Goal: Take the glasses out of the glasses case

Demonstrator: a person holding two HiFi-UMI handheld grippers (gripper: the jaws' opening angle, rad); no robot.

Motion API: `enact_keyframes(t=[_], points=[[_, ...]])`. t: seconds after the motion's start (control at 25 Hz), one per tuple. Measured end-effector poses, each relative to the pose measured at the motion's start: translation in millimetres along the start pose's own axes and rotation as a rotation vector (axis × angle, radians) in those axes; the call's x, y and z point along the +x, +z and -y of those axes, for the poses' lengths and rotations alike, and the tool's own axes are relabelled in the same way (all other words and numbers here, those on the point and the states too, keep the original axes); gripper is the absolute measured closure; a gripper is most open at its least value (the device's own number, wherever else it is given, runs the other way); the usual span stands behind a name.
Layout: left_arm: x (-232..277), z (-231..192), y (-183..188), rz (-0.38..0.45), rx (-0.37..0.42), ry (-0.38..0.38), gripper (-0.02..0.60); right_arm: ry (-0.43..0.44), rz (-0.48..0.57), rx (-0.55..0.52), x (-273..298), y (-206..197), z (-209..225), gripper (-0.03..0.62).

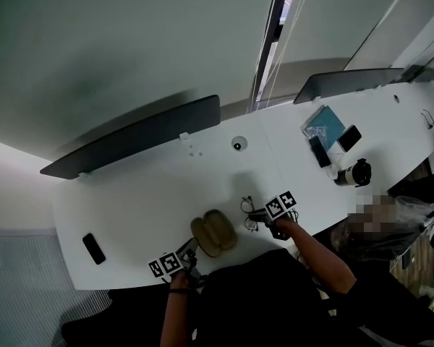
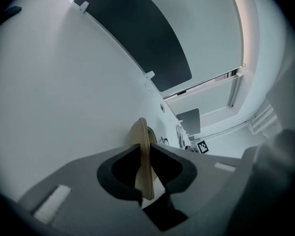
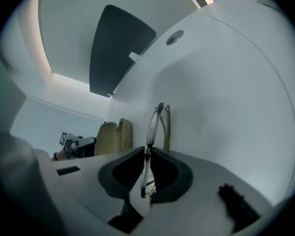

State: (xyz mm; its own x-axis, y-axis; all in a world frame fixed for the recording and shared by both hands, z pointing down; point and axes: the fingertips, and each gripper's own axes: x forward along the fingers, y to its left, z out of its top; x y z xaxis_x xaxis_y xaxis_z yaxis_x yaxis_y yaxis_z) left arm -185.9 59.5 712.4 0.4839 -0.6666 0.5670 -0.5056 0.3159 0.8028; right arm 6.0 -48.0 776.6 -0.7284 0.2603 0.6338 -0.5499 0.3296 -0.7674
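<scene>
Left claw [image 1: 191, 250] clamped on the rim of the tan glasses case [image 1: 213, 233]. Case lies open, close to the bench [image 1: 145, 194] near edge. Right claw [image 1: 258, 215] clamped on the glasses [image 1: 247, 212], outside the case at its 2 o'clock. Bare bench toward 12; black phone [image 1: 94, 248] at 9.

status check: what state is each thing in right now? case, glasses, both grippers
glasses case: open, lying on the table, one edge clamped
glasses: out of the case, to its right in the head view, gripped
left gripper: shut on the glasses case's edge
right gripper: shut on the glasses
</scene>
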Motion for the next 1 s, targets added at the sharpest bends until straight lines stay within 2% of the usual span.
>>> enact_keyframes(t=[0.2, 0.36, 0.48, 0.6, 0.72, 0.88, 1.0], points=[[-2.4, 0.4, -8.8, 0.015, -0.038, -0.011, 0.514, 0.027, -0.011, 0.025, 5.8, -6.8, 2.3, 0.551], [-7.9, 0.8, -2.1, 0.036, -0.046, -0.033, 0.515, 0.029, 0.023, 0.024, 13.1, 2.2, -1.3, 0.551], [-8.5, 1.4, -3.6, 0.059, -0.058, -0.054, 0.516, 0.005, 0.030, -0.022, 12.1, 5.0, -4.9, 0.546], [-7.2, 1.1, -6.8, 0.066, -0.071, -0.069, 0.517, -0.059, 0.038, -0.081, 5.6, 7.1, -6.4, 0.498], [-6.7, 1.7, -7.5, 0.071, -0.077, -0.081, 0.517, -0.120, 0.019, -0.154, 2.2, 6.7, -10.9, 0.475], [-5.4, 2.6, -6.2, 0.071, -0.069, -0.092, 0.517, -0.154, -0.024, -0.226, 1.8, 2.0, -17.2, 0.454], [-5.4, 1.6, -6.4, 0.060, -0.050, -0.089, 0.519, -0.221, -0.088, -0.363, 2.1, -0.7, -18.1, 0.438]])
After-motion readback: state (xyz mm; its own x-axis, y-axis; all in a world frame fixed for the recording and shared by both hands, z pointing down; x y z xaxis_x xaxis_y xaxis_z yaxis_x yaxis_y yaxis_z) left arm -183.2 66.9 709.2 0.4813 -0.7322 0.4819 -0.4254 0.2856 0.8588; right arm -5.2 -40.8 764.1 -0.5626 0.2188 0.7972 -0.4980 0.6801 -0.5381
